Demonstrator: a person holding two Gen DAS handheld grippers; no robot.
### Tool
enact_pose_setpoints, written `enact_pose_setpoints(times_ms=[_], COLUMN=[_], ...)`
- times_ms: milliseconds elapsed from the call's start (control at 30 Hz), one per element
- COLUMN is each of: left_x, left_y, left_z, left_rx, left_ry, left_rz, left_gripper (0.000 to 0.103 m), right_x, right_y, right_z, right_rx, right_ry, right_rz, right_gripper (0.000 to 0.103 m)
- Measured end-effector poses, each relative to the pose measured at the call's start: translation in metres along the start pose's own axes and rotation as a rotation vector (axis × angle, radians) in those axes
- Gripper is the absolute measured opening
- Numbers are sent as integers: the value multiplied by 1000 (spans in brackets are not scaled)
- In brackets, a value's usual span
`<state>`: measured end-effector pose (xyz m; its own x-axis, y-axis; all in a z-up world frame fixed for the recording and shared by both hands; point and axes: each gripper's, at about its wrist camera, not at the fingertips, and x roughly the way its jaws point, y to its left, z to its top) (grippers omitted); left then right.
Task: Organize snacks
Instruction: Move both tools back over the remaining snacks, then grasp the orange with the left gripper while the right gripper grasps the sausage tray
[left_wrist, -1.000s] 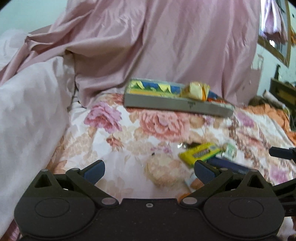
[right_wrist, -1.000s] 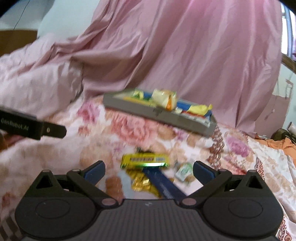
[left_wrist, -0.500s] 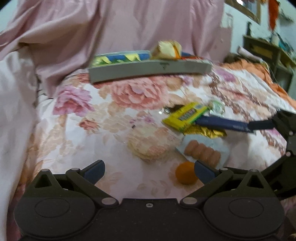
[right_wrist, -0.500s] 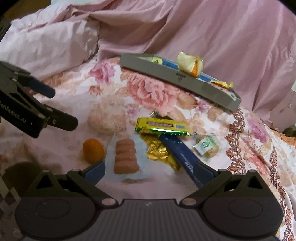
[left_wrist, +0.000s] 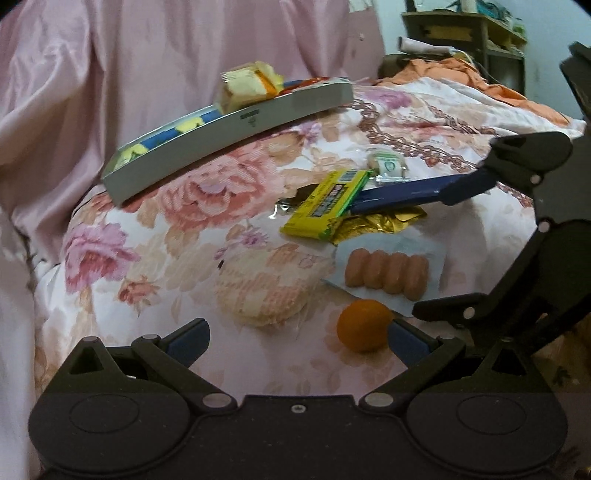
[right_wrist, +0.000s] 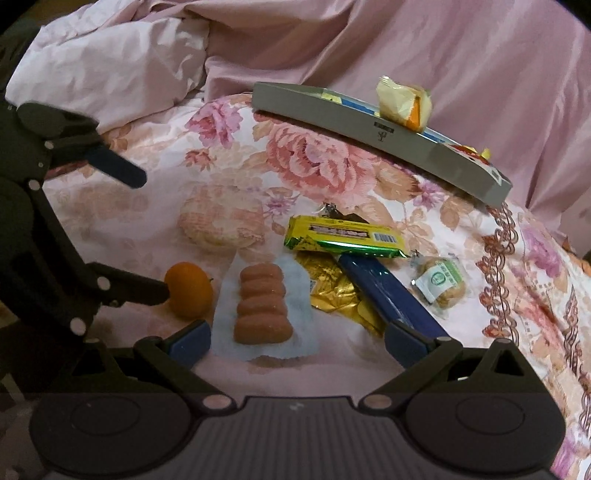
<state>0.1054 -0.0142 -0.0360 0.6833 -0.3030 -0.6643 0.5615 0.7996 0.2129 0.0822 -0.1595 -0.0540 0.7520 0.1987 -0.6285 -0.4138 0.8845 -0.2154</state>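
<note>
Loose snacks lie on a floral bedsheet (left_wrist: 155, 236): an orange (left_wrist: 364, 325) (right_wrist: 188, 290), a clear pack of small sausages (left_wrist: 386, 275) (right_wrist: 264, 306), a yellow bar (left_wrist: 325, 206) (right_wrist: 343, 236), a long blue bar (left_wrist: 406, 192) (right_wrist: 384, 295), a gold wrapper (right_wrist: 332, 291) and a small green-labelled biscuit pack (left_wrist: 388, 164) (right_wrist: 441, 282). Behind them a grey tray (left_wrist: 229, 136) (right_wrist: 369, 133) holds several snacks, with a yellow packet (right_wrist: 402, 101) on top. My left gripper (left_wrist: 297, 339) (right_wrist: 136, 232) is open, its right finger beside the orange. My right gripper (right_wrist: 297, 341) (left_wrist: 458, 251) is open just short of the sausage pack.
A round pale pack (left_wrist: 266, 291) lies left of the sausages and blends into the sheet. Pink drapes (right_wrist: 443, 48) rise behind the tray, and a white quilt (right_wrist: 110, 66) is piled at the left. An orange cloth (left_wrist: 461, 74) and a wooden shelf (left_wrist: 480, 40) are far right.
Both grippers have dropped and tilted down toward the loose snacks, which now appear larger. The orange and sausage pack have come into view. Both stay open and hold nothing.
</note>
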Motion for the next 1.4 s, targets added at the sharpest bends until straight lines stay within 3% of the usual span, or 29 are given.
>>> enact_pose_setpoints(times_ms=[267, 600, 933, 1133, 1400], left_x=[7, 11, 17, 17, 16], left_y=[-1, -3, 3, 7, 5], left_z=[0, 2, 4, 3, 2], left_rx=[58, 37, -60, -125, -174], left_ry=[-3, 23, 31, 33, 34], left_rz=[-88, -181, -218, -218, -187], left_gripper=[99, 76, 40, 38, 38], right_x=[2, 3, 7, 13, 23], right_y=[3, -2, 2, 4, -7], right_z=[3, 1, 1, 1, -2], right_rx=[-61, -128, -153, -138, 4], right_ry=[-5, 11, -11, -19, 19], right_rz=[14, 28, 40, 61, 107], right_gripper=[95, 89, 88, 83, 79])
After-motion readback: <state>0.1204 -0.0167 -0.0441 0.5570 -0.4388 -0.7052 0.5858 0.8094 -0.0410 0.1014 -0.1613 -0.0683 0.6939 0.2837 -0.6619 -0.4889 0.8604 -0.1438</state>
